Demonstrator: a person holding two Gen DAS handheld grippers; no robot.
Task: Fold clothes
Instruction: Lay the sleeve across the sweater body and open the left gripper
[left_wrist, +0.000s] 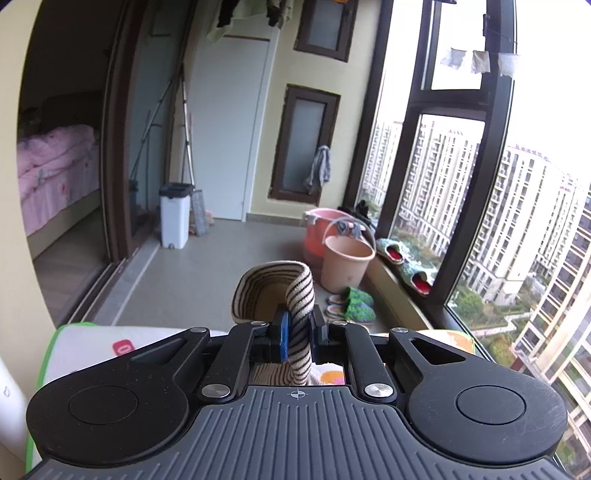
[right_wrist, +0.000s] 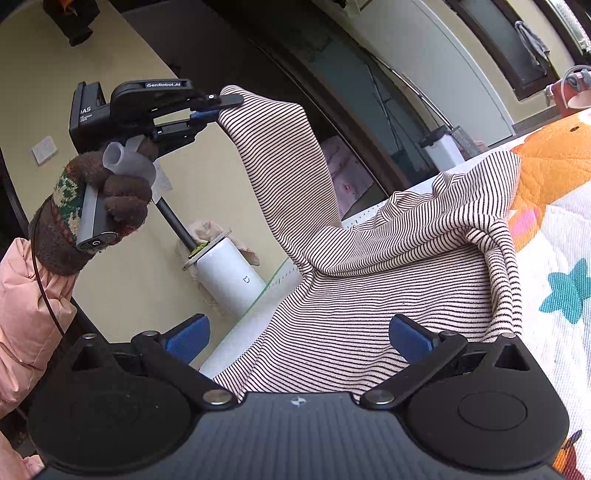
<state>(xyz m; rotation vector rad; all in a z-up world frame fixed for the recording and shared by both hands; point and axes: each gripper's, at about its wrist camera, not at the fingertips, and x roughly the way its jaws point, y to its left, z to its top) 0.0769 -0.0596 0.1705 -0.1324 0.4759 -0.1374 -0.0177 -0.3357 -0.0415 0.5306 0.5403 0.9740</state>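
Left wrist view: the left hand-held gripper (left_wrist: 298, 334) is closed almost fully, its blue pads pinching a band of the striped garment (left_wrist: 273, 291). The pinched strip runs up from between the jaws toward 12 o'clock, then loops over to 10 o'clock and curls back down, so its long axis here points away from the camera along the fingers. Below the jaws, at 6 o'clock, more striped cloth lies on the quilted worktop (left_wrist: 81, 343). Beyond, at 1 o'clock, two buckets (left_wrist: 345, 266) stand on the floor beside the window.

Right wrist view: the right hand-held gripper (right_wrist: 299, 338) stands wide open, its blue pads (right_wrist: 410, 338) well apart and gripping nothing; the body of the striped garment (right_wrist: 369, 288) lies between and ahead of them on the worktop (right_wrist: 554, 258). From that heap a long sleeve-like length rises toward 11 o'clock, its long axis slanting steeply, up to the left hand-held gripper (right_wrist: 221, 105), which holds its tip. A gloved hand (right_wrist: 107, 192) grips that tool's handle at 9 o'clock. A white cylinder (right_wrist: 232, 277) stands beyond the worktop's edge.
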